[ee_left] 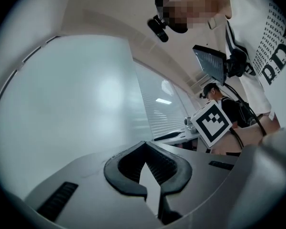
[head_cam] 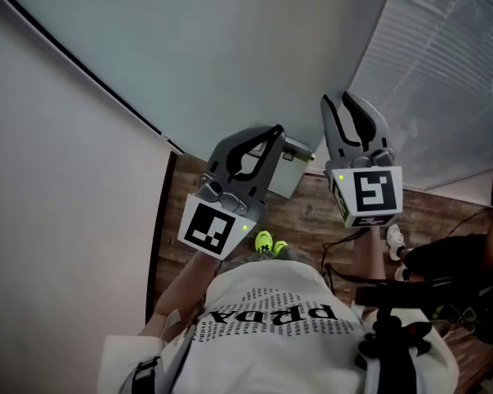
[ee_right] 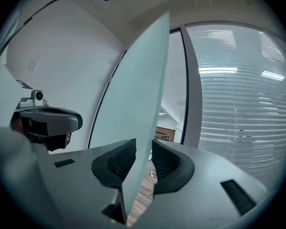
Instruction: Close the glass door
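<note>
Right gripper view: right gripper [ee_right: 143, 143] straddles the glass door [ee_right: 138, 80] edge, jaws apart; left gripper [ee_left: 144, 144] jaws together.

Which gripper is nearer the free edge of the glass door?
Right. The right gripper straddles the free edge of the glass door, which stands between its parted jaws. The left gripper, jaws together, faces the pane farther from that edge.

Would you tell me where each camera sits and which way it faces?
Head view: on the head, looking steeply down; shirt, left gripper and right gripper by the door.
Left gripper view: on that gripper, looking up along shut jaws; the shirt above.
Right gripper view: on that gripper, along parted jaws straddling the door's edge.
Shared: all see the door.
</note>
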The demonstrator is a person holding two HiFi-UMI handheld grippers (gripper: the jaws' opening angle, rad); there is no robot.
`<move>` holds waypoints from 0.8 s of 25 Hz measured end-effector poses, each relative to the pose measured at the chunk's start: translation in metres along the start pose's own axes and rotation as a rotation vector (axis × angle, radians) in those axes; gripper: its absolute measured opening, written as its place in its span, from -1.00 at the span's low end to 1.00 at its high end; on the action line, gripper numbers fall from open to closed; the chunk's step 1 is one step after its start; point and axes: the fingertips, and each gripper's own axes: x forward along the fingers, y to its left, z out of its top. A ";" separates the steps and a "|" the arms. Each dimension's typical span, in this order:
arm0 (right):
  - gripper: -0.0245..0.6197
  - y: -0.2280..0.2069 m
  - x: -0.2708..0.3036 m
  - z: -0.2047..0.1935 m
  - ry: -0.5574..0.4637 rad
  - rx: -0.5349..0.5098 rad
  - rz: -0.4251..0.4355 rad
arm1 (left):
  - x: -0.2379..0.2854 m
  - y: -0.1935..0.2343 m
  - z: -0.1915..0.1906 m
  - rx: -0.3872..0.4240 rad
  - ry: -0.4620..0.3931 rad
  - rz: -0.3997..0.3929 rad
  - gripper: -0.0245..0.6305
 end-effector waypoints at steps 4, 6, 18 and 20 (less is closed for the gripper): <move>-0.71 -0.005 0.000 0.006 -0.022 -0.003 -0.007 | 0.006 0.000 0.008 0.009 -0.029 -0.004 -0.95; -0.70 -0.002 -0.001 0.004 -0.028 -0.007 0.015 | 0.008 -0.004 0.004 0.013 -0.021 -0.007 -0.95; -0.81 0.064 -0.028 -0.002 -0.114 -0.209 0.022 | 0.002 -0.007 -0.042 0.042 -0.057 0.009 -0.95; -0.91 0.077 -0.026 -0.005 -0.113 -0.193 0.063 | -0.001 -0.006 -0.045 0.035 -0.071 0.018 -0.95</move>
